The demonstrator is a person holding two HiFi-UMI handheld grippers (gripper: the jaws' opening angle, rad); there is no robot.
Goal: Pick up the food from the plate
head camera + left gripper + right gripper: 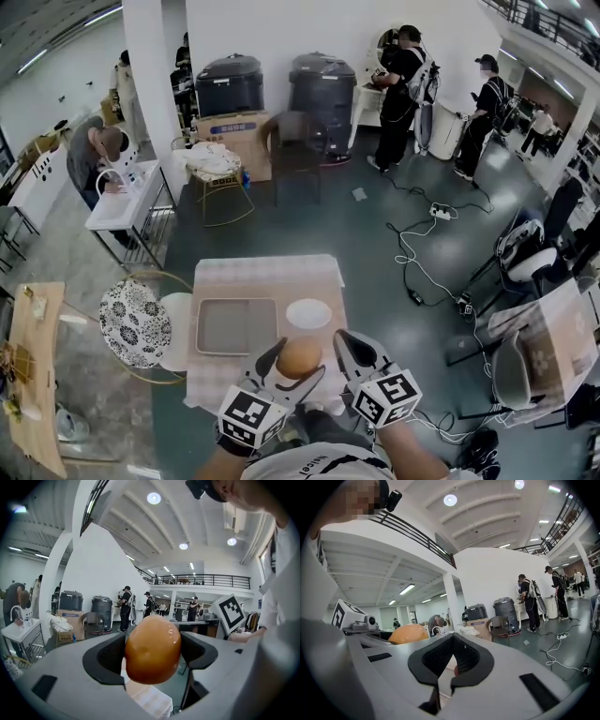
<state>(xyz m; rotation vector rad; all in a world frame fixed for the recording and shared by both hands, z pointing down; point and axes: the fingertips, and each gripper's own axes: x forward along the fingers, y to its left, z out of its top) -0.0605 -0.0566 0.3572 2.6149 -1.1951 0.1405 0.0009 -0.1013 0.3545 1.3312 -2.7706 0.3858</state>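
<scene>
Left gripper [295, 367] is pinching the food [152, 649], a glossy orange-brown round piece, both pads pressing its sides. It is hanging in the air near the person's chest, above the near table edge and well clear of the plate [308, 313]. Right gripper [352, 349] is hovering just beside it, jaws pressed together, gripping nothing. Further out the white plate is sitting bare on the table [267, 274], with a grey tray [234, 326] just to its left, also looking empty. Judging progress: the pick-up is looking essentially done, with food lifted off and nothing showing on the plate; all that may be left is carrying it somewhere, and the task is not saying where. Hard to make out: what the food is, bun or fruit, I am not telling from these views. The grippers are covering the near table edge, so anything lying there is hidden. A small reddish spot is showing through the hollow of the right pads, too small to name. The person's arms are getting cut off at the bottom of the head view. Far back, people [403, 84] are standing by dark bins [323, 89].
</scene>
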